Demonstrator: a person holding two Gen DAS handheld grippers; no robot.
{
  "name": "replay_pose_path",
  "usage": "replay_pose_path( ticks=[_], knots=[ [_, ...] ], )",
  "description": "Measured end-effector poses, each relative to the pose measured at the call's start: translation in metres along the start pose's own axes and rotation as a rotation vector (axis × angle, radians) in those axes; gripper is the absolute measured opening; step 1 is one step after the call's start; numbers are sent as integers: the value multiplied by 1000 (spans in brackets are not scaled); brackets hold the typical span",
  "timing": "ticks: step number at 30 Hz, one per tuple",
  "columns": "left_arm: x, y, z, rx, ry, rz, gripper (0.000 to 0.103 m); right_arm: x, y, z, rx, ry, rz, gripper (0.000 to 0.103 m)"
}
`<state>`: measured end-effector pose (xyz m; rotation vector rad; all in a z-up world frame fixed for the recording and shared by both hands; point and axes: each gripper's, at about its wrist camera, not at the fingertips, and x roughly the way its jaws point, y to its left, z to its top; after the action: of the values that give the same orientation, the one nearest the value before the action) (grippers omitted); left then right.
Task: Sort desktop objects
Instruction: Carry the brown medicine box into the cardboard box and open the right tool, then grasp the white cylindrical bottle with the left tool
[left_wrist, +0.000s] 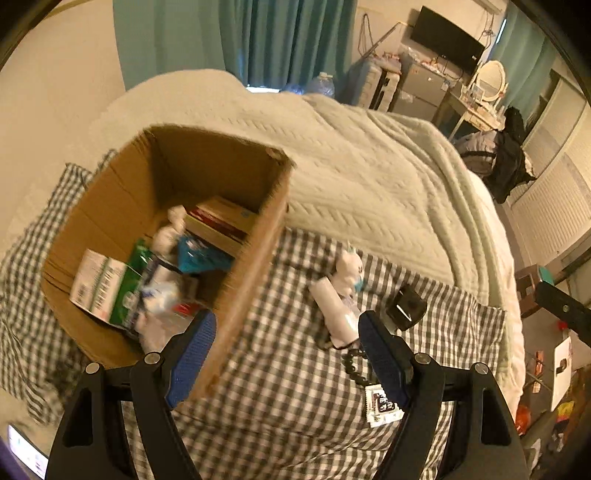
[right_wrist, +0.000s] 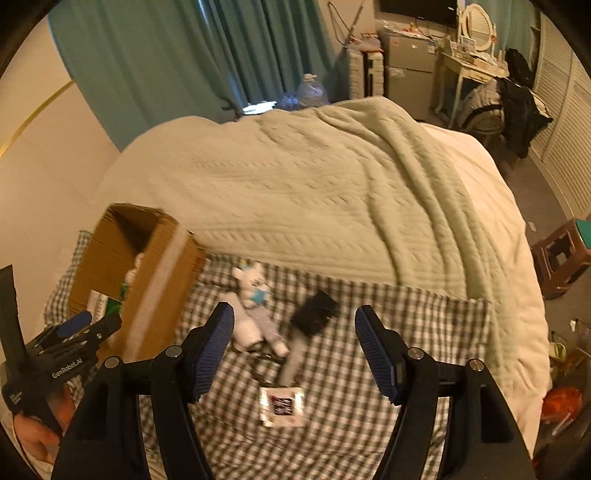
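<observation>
An open cardboard box (left_wrist: 236, 280) stands on the checked cloth (left_wrist: 295, 387) and holds several packets and a small book. My left gripper (left_wrist: 288, 354) hangs open over the box's right wall, with nothing between its fingers. Right of the box lie a white plush toy (left_wrist: 347, 269), a white tube (left_wrist: 332, 310), a small black box (left_wrist: 406, 306), a dark bead bracelet (left_wrist: 354, 363) and a small white packet (left_wrist: 382, 406). My right gripper (right_wrist: 295, 350) is open above the pale tube (right_wrist: 295, 358) and the packet (right_wrist: 282, 406). It is near the plush toy (right_wrist: 251, 306) and holds nothing.
A pale knitted blanket (right_wrist: 332, 184) covers the bed beyond the cloth. The cardboard box (right_wrist: 136, 277) stands at the left, with the left gripper (right_wrist: 74, 332) and a hand (right_wrist: 37, 435) beside it. Teal curtains (right_wrist: 184, 55), a dressing table (right_wrist: 469, 59) and a brown stool (right_wrist: 561, 254) lie further off.
</observation>
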<state>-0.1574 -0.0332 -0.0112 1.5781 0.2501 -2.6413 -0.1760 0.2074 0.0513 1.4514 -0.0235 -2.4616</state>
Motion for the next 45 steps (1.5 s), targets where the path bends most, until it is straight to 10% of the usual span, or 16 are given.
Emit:
replay_pose_path(
  ticks=[8, 24, 35, 39, 45],
  knots=[
    [72, -44, -20, 116, 44, 74, 82, 34, -27, -10, 24, 91, -35, 68],
    [178, -55, -24, -9, 161, 41, 82, 163, -64, -16, 353, 334, 41, 72],
    [203, -49, -24, -22, 210, 4, 81, 228, -52, -11, 357, 393, 32, 72],
    [198, -62, -22, 55, 210, -11, 56, 247, -39, -12, 328, 418, 21, 73],
    [193, -52, -24, -7, 251, -75, 48, 263, -29, -19, 306, 471, 25, 73]
  ],
)
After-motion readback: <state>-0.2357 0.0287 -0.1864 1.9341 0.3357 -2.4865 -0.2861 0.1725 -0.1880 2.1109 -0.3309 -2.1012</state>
